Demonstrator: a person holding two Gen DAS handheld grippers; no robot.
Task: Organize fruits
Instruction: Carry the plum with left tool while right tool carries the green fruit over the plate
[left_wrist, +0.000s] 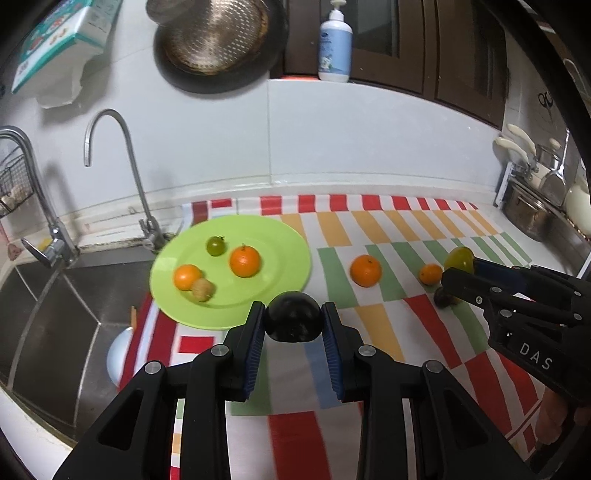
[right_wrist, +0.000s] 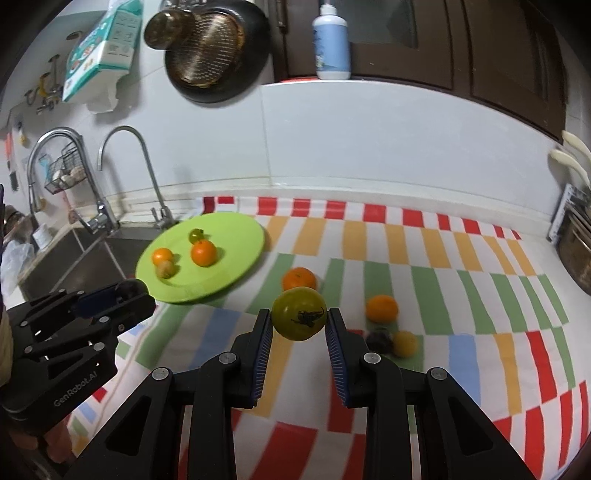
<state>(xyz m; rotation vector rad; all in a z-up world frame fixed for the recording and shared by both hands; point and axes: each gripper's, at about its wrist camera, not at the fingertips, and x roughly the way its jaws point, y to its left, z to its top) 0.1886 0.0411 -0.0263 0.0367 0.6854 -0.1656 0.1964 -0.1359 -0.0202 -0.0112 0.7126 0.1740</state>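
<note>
Left wrist view: the left tool (left_wrist: 293, 321) is angled down over the striped cloth (left_wrist: 369, 229) on the table, and a dark round fruit (left_wrist: 293, 317) is gripped between its blue pads, just in front of the near rim of the green plate (left_wrist: 288, 236). On the plate, two oranges, a small green fruit and a pale brown fruit are seen. At the right edge, the right tool (left_wrist: 458, 275) is seen tilted toward the cloth with a yellow-green fruit (left_wrist: 458, 258) at its tip. In the right wrist view, the right tool (right_wrist: 299, 325) is shown clamped on that yellow-green fruit (right_wrist: 299, 314), raised clear of the cloth. Only this view shows a small yellow fruit (right_wrist: 405, 343) beside a dark one on the cloth.
</note>
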